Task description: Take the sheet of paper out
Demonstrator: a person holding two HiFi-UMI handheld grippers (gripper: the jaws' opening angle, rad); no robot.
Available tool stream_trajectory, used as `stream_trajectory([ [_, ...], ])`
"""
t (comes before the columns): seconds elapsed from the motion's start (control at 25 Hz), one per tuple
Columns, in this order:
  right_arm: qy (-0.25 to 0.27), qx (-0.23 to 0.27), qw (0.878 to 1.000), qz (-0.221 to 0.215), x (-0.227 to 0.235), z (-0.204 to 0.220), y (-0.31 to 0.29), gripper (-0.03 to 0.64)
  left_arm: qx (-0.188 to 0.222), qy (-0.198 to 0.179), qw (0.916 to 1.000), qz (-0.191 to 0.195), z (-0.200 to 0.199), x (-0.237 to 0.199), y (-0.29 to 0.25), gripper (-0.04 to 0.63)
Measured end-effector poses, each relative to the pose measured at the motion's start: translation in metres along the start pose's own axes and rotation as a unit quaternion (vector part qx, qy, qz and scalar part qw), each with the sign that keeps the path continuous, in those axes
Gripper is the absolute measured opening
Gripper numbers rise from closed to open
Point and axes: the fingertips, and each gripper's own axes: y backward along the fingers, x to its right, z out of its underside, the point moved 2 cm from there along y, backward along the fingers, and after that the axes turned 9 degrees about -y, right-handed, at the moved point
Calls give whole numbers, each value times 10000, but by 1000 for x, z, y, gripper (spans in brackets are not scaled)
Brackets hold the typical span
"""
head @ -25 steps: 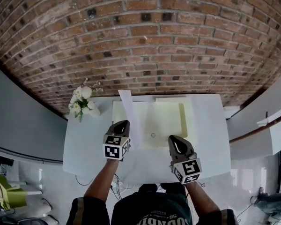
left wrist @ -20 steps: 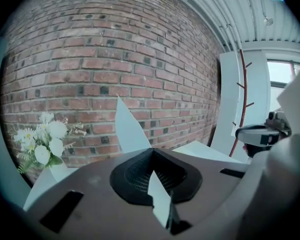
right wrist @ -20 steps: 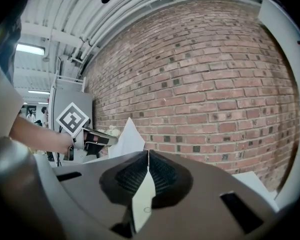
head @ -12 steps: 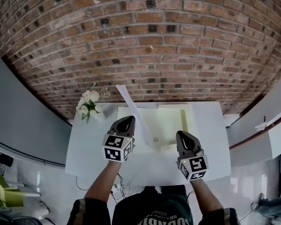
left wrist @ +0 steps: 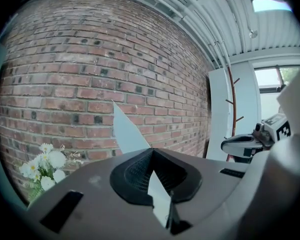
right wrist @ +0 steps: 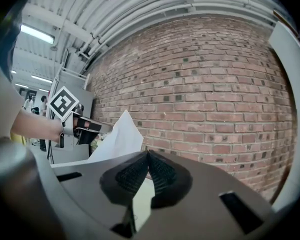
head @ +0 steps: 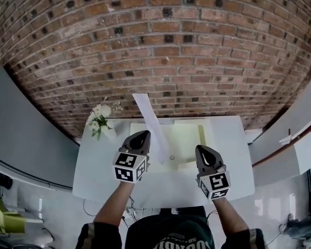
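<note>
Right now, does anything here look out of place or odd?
Only the sheet of paper: it sticks up at a slant above the table, pinched at its lower end by the left gripper, not lying flat with the pale folder. Nothing looks spilled or damaged.

Rough red brick wall point(head: 160, 45) — thin matt sheet of paper point(head: 150, 123), smooth white table point(head: 93, 160).

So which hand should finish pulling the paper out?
Left. The left gripper is shut on the sheet of paper, holding it above the yellow folder; the right gripper isn't touching the sheet.
</note>
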Motion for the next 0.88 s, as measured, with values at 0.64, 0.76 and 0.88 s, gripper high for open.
stream_trajectory([
  [0.64,57,-26,10000,14,-3,-1,7,69,-71,-104,9998,177,2,2,4,9],
  [0.76,94,-27,9999,36,-3,-3,4,69,-105,-122,9996,220,5,1,2,9],
  [0.88,108,-18,9999,49,-3,-3,-1,69,-119,-132,9995,252,8,-2,0,9],
])
